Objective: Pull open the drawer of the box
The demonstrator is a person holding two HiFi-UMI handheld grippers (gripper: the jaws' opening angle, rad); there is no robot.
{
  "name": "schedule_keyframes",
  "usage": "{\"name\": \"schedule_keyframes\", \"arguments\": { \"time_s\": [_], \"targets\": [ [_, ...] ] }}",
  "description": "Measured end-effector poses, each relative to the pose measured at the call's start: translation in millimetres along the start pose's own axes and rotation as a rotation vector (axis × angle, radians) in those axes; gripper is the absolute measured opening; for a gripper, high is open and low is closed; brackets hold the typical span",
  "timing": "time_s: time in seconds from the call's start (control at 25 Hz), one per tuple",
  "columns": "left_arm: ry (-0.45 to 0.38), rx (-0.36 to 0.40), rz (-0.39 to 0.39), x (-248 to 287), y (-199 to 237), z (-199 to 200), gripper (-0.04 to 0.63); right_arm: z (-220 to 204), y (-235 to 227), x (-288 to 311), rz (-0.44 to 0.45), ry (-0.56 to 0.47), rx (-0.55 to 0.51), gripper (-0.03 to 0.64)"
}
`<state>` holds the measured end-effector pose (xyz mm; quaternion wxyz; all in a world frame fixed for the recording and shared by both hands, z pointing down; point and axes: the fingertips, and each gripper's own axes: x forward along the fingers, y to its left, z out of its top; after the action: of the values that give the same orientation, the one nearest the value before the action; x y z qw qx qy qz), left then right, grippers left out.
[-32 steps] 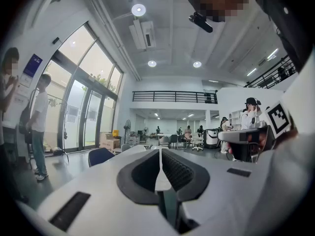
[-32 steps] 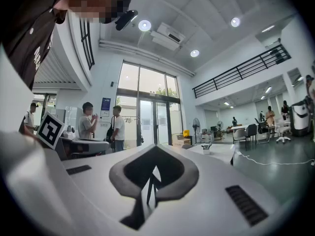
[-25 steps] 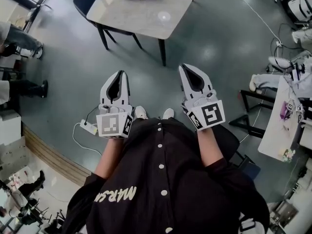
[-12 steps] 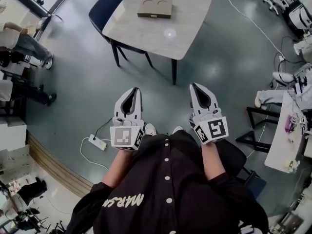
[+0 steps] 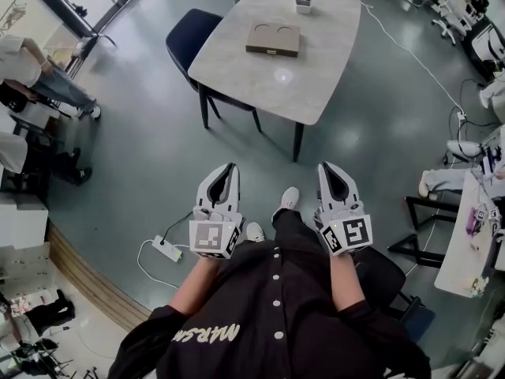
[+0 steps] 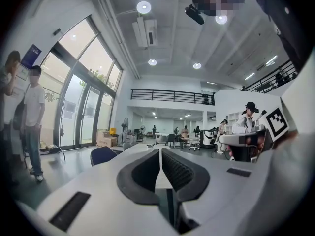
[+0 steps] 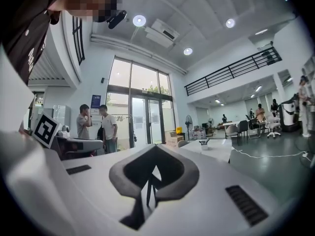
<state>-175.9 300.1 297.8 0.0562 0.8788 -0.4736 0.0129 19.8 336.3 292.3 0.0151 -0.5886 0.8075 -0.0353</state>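
A flat brown box [image 5: 273,38] with two round recesses in its top lies on the pale table [image 5: 260,77], far ahead of me across the floor. Both grippers are held in front of my body, over the floor and well short of the table. My left gripper [image 5: 229,167] is shut with nothing in it; in the left gripper view its pads [image 6: 160,151] meet at the tips. My right gripper [image 5: 326,166] is shut and empty too, its tips [image 7: 155,147] together. The box's drawer front cannot be made out from here.
A small holder [image 5: 303,2] stands at the table's far end. A dark blue chair [image 5: 189,42] is tucked in at the table's left. A power strip [image 5: 167,248] and cable lie on the floor at my left. Desks [image 5: 464,235] stand right, people [image 5: 31,69] left.
The table and box have come down the head view, nearer to me, as I move towards them. Both grippers stay shut and level in front of me.
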Motion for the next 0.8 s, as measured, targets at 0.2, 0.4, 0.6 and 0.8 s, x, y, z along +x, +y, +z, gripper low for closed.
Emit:
{"name": "schedule_keyframes", "arguments": {
  "time_s": [0.2,0.4,0.6,0.8],
  "targets": [
    [0.006,0.005,0.010,16.7,12.5,-5.9,0.025,-4.8,-10.1,22.3,0.000,0.002,0.011,-0.003],
    [0.014,0.011,0.029,57.1,31.2,-8.7,0.025,-6.3,-34.7,67.7,0.008,-0.007,0.018,-0.003],
    [0.008,0.025,0.043,116.7,53.7,5.0,0.025,5.1,-68.9,124.6,0.027,-0.016,0.013,-0.003],
    [-0.007,0.034,0.065,173.7,68.5,19.0,0.025,17.9,-108.4,171.7,0.037,-0.017,0.008,-0.003]
  ]
}}
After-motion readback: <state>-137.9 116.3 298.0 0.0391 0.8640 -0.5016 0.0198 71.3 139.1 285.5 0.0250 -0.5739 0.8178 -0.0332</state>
